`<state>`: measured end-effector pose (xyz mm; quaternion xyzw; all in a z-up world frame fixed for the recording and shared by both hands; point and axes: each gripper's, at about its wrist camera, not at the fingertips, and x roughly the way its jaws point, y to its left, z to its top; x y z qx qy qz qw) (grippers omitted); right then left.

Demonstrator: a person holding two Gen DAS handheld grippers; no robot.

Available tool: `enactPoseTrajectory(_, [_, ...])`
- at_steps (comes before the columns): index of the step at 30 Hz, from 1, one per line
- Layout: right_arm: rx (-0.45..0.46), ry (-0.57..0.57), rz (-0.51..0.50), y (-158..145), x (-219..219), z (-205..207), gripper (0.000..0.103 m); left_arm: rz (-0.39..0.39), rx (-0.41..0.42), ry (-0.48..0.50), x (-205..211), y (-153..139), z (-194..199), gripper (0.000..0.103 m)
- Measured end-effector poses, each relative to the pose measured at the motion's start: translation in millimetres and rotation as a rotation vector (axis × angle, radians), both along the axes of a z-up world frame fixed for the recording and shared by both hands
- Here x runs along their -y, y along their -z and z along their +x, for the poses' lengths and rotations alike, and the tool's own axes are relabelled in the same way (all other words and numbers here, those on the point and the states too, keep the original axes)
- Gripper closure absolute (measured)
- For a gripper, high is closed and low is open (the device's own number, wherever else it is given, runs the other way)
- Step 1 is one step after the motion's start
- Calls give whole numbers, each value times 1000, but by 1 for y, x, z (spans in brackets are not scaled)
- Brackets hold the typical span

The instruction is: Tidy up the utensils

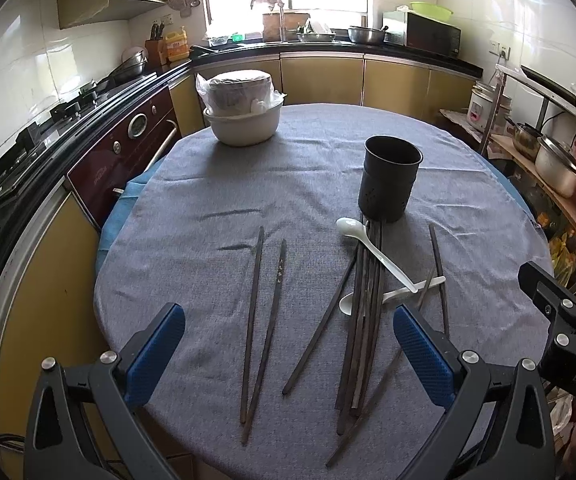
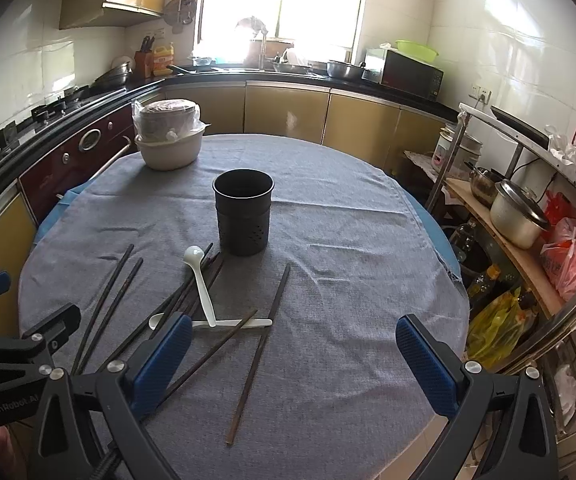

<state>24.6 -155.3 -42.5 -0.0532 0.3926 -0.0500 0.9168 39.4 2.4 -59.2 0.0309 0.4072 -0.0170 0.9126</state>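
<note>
Lying chopsticks [image 1: 252, 320] pointing roughly holderward [image 1: 391, 178]

A black utensil holder [image 1: 392, 179] stands upright and empty on the grey cloth, small holes punched low in its wall. Just in front of it lies a bundle of dark chopsticks [image 1: 361, 320], roughly parallel, with two white ceramic spoons [image 1: 375, 254] crossing over them, one bowl near the holder's base. Two more chopsticks [image 1: 262, 320] lie together to the left, and single sticks [image 2: 260, 350] lie scattered to the right.
</note>
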Motion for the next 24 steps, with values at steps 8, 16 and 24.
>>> enactPoseTrajectory(8, [-5, -2, 3, 1, 0, 0, 0, 0, -5, 3, 0, 1, 0, 0])
enactPoseTrajectory(16, [-6, 1, 6, 3, 2, 1, 0, -2, -8, 6, 2, 2, 0, 0])
enactPoseTrajectory(24, [-7, 6, 10, 4, 5, 1, 0, -4, -11, 6, 3, 5, 0, 0])
